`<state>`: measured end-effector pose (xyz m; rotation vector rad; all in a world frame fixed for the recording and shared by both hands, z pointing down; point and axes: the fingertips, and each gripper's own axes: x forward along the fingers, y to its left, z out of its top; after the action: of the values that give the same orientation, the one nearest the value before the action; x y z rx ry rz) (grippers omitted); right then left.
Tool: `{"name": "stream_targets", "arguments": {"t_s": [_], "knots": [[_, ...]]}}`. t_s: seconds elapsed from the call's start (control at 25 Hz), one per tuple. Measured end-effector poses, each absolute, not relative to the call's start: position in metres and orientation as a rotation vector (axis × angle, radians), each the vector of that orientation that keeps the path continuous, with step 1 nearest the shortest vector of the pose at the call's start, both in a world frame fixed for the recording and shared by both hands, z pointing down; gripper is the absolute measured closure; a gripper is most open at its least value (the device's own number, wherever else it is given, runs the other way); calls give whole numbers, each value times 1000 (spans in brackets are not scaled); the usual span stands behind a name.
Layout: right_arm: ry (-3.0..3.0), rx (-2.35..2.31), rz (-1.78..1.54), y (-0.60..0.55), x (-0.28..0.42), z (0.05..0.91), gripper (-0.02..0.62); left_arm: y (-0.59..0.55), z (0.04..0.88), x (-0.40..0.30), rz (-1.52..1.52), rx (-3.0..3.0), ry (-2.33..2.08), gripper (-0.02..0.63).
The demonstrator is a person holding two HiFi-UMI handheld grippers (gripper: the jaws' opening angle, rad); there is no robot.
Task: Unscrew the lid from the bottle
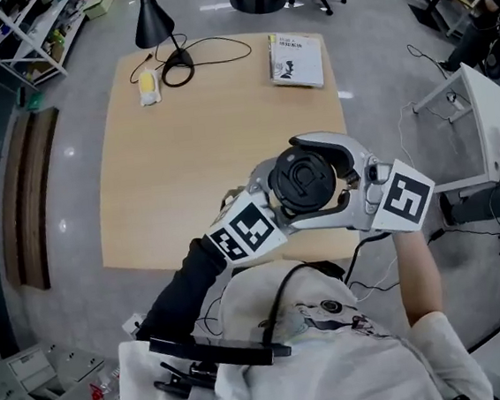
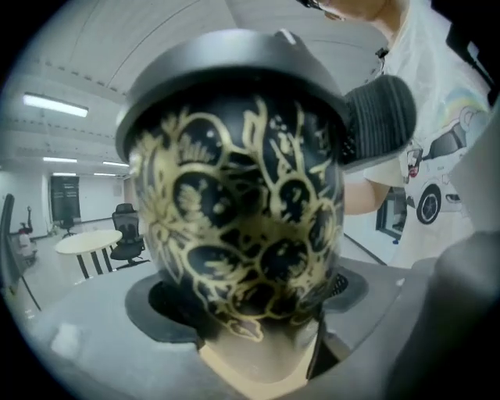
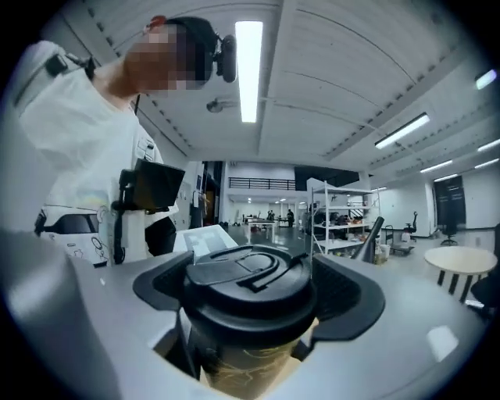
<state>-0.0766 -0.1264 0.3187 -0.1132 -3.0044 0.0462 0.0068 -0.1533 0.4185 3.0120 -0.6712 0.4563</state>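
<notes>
Left gripper clamped on body of black gold-patterned bottle; right gripper clamped round black lid. Bottle upright, held above near edge of table, lid on.

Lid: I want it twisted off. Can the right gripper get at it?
Likely yes: the lid is clamped between the jaws of the right gripper, nothing intervening; the left gripper holds the bottle.

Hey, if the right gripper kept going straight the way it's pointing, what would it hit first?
The lid: it already sits between the jaws of the right gripper, which look closed on it. Past the lid the way looks free, though depth is hard to judge.
</notes>
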Motion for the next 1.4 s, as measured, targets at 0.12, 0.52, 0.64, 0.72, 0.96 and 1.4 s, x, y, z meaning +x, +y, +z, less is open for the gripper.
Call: {"name": "stream_targets", "arguments": {"t_s": [0.12, 0.52, 0.64, 0.72, 0.96, 1.4], "knots": [[-2968, -516, 36, -98, -71, 316, 119, -126, 417, 14, 461, 3083, -409, 179], [-2919, -264, 54, -122, -56, 328, 44, -131, 421, 9, 392, 3044, -477, 179], [-3002, 192, 43, -132, -55, 333, 40, -157, 436, -13, 544, 2990, -789, 179], [-3006, 400, 7, -136, -64, 339, 59, -168, 440, -19, 593, 2928, -969, 179], [-3035, 499, -33, -134, -72, 334, 126, -160, 439, -2, 523, 2942, -977, 179], [-2856, -1173, 54, -23, -35, 286, 127, -28, 376, 40, 273, 3146, 281, 180]]}}
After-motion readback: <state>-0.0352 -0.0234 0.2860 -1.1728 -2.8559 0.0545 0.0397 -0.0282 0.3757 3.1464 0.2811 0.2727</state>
